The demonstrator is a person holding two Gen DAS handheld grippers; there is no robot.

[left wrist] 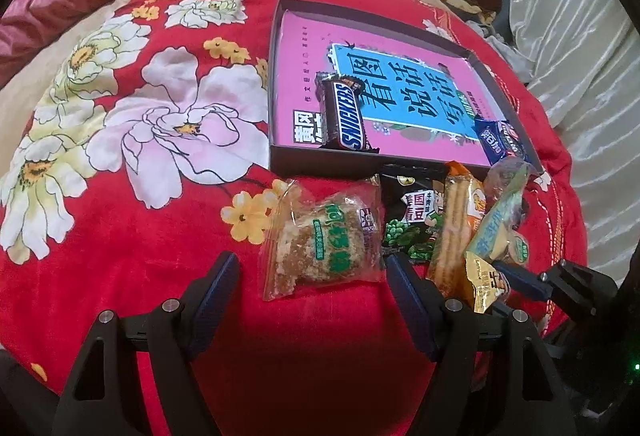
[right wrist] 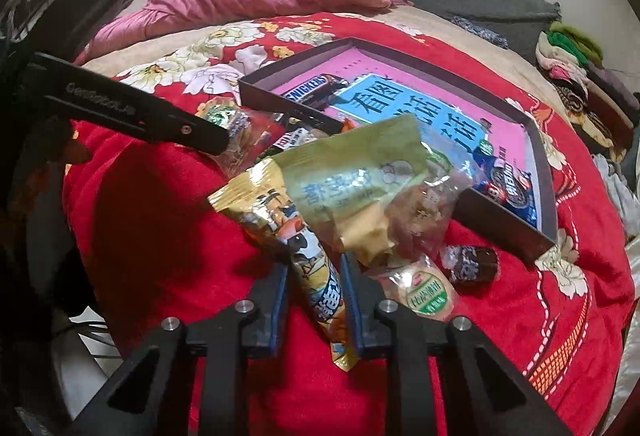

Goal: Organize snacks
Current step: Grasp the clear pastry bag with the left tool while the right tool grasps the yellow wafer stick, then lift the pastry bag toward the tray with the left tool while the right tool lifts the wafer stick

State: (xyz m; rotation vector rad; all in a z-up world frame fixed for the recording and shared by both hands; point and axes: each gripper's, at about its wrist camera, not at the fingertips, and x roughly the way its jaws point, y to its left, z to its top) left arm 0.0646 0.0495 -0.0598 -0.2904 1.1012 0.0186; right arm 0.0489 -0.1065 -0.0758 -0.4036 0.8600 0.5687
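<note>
On a bed covered by a red blanket printed with large pale flowers (left wrist: 160,124), a shallow dark cardboard box lid serving as a tray (left wrist: 273,84) holds a pink-and-blue book; a brown Snickers bar (left wrist: 345,114) and a small blue Oreo pack (left wrist: 500,140) lie on the book. Outside the tray, just in front of its near wall, sits the loose pile still to be sorted: a clear packet of brown crumbly cake with green lettering (left wrist: 326,240), a dark green-pea bag (left wrist: 408,224), an orange wafer packet (left wrist: 460,224) and others.

The right gripper (right wrist: 314,276) has its jaws drawn in close on a long gold-and-blue cartoon-printed snack stick (right wrist: 316,268), which runs between the blue pads; the pads appear to press its sides, though the wrapper hides the exact contact. A pale green crinkled bag (right wrist: 360,180) leans on the stick's far end, and a round green-labelled packet (right wrist: 424,292) and a small dark wrapped sweet (right wrist: 472,262) lie just beside it.

The left gripper (left wrist: 312,272) hangs over the clear cake packet with its jaws wide apart, one pad on either side of the packet's near edge, gripping nothing.

The step in hand looks like a pick of the snack stick. Next it would need lifting clear without dragging the green bag along, then carrying over the tray wall to a bare patch of the book.
</note>
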